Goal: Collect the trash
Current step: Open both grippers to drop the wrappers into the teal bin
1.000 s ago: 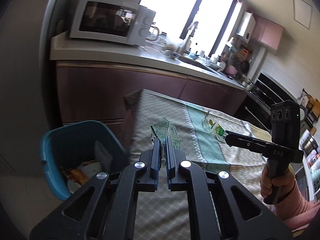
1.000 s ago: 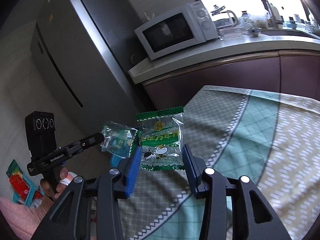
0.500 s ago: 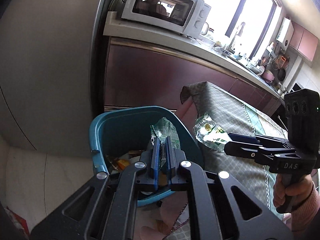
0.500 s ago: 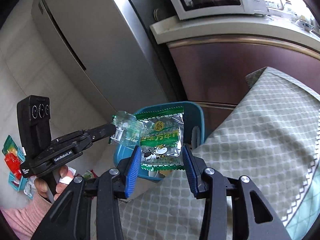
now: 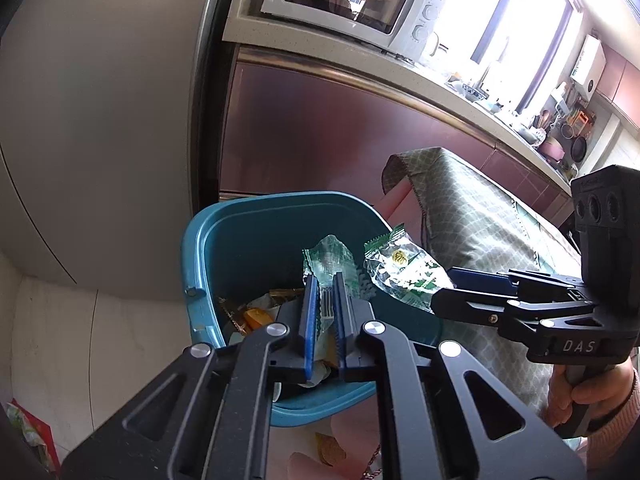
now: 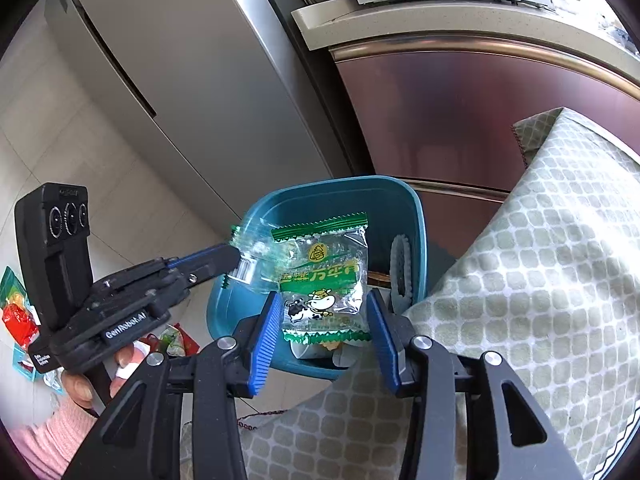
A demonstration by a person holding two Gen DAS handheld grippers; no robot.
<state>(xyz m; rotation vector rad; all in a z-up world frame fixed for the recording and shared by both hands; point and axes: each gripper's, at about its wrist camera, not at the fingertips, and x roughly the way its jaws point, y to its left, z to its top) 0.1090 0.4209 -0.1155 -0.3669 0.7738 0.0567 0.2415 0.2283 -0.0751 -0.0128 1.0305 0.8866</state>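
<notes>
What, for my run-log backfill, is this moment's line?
left gripper: jaws opening, clear wrapper between | right gripper: jaws opening, green packet between | both over blue bin

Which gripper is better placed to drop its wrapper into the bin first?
Left. The left gripper, jaws opening, has its crumpled wrapper over the teal bin. The right gripper's cow-print wrapper, jaws also opening, hangs nearer the bin's table-side rim.

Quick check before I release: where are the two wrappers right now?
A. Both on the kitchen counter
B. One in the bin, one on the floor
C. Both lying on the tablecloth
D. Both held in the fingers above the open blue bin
D: the clear green wrapper sits in the left gripper, the cow-print wrapper in the right gripper, both over the blue bin.
</notes>
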